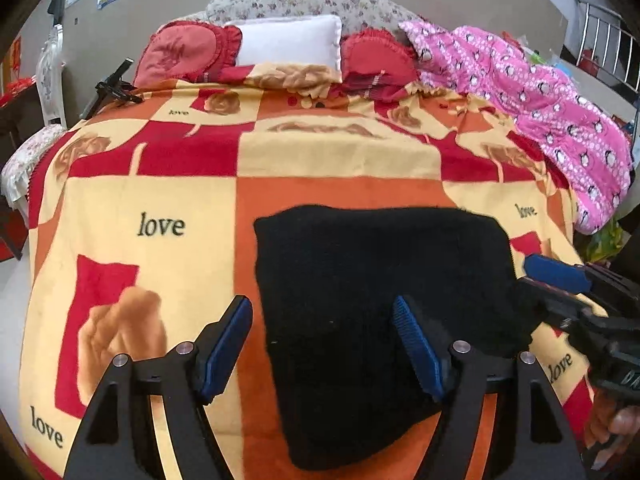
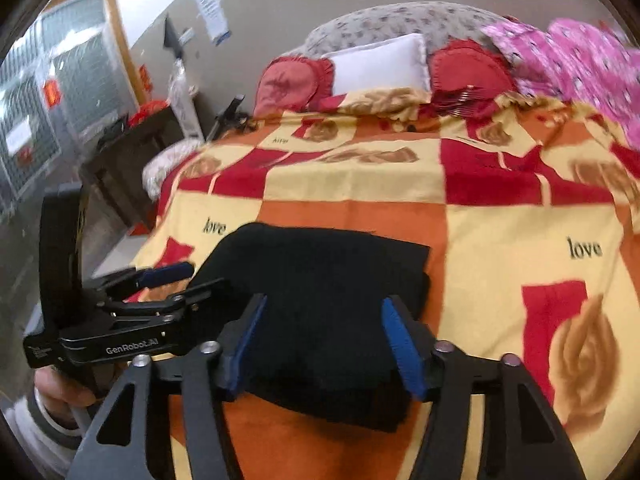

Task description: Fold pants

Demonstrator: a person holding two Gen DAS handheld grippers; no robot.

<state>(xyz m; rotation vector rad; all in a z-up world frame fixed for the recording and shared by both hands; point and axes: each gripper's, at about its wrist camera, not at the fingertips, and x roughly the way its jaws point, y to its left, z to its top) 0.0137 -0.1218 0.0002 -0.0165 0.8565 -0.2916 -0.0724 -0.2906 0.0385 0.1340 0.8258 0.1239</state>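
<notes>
- From my left wrist camera I see the black pants (image 1: 380, 320) folded into a compact block, lying flat on the orange, yellow and red blanket (image 1: 160, 200) printed with "love", near the front edge of the bed.
- My left gripper (image 1: 324, 352) stands wide open above the blanket; its blue pads (image 1: 226, 350) press on nothing. The left-hand pad hangs over bare blanket, the right-hand one over the pants, so the block's left edge shows between them, with nothing gripped.
- My right gripper (image 1: 556, 274) comes in from the right edge of that view, its blue tip at the right edge of the pants; whether it touches the cloth I cannot tell from there.
- From the right wrist camera, my right gripper (image 2: 324, 344) stands partly open with the folded pants (image 2: 320, 280) in view between its blue fingers (image 2: 402, 350). The picture is blurred, and I cannot tell whether the pads press the cloth or merely hover over it.
- In the same view my left gripper (image 2: 168, 276) lies to the left of the pants, held by a hand (image 2: 60, 392) in a pale sleeve.
- There are no bins or baskets that I can make out; the bed itself holds everything: a white pillow (image 1: 290, 42) between two red frilled cushions (image 1: 184, 50) at the head, and a pink patterned quilt (image 1: 540, 92) heaped along the right side.
</notes>
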